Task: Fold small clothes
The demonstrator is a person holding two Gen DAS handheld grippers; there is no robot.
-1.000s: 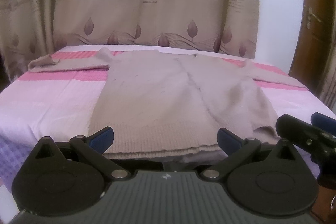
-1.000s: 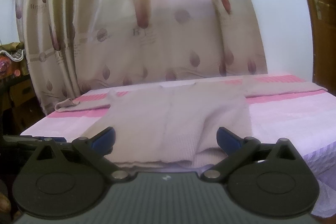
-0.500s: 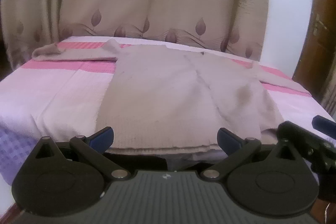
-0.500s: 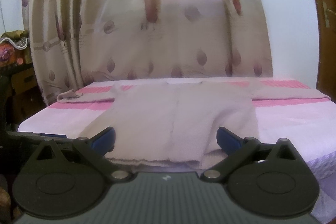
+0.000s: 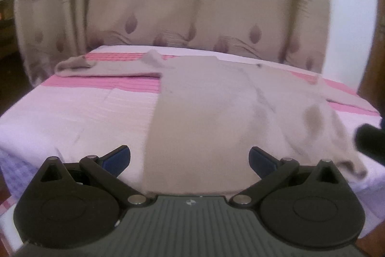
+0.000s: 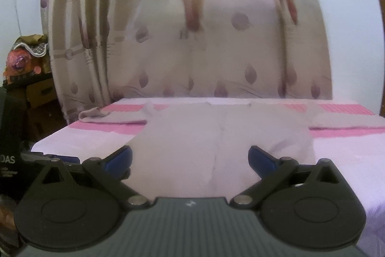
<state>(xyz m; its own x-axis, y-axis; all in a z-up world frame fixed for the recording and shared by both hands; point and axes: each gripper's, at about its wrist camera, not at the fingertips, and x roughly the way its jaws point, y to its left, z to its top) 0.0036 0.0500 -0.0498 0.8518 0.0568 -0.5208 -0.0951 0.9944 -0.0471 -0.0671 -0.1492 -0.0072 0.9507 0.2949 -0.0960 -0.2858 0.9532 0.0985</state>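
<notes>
Beige sweater [image 5: 207, 112] lies flat on the pink-and-lilac bedspread [image 5: 79, 112], its hem just ahead of both tools. Left gripper [image 5: 190, 157] is spread wide, nothing between the blue pads [image 5: 115, 157] — hem sits under the gap. Right gripper [image 6: 190, 157] is likewise spread and empty, with the sweater's lower half straight ahead. Patterned curtain [image 6: 192, 40] hangs behind the bed; cluttered boxes [image 6: 31, 78] stand at far left. Sweater's long axis runs away from the cameras, neckline toward the curtain — sleeves out sideways.
</notes>
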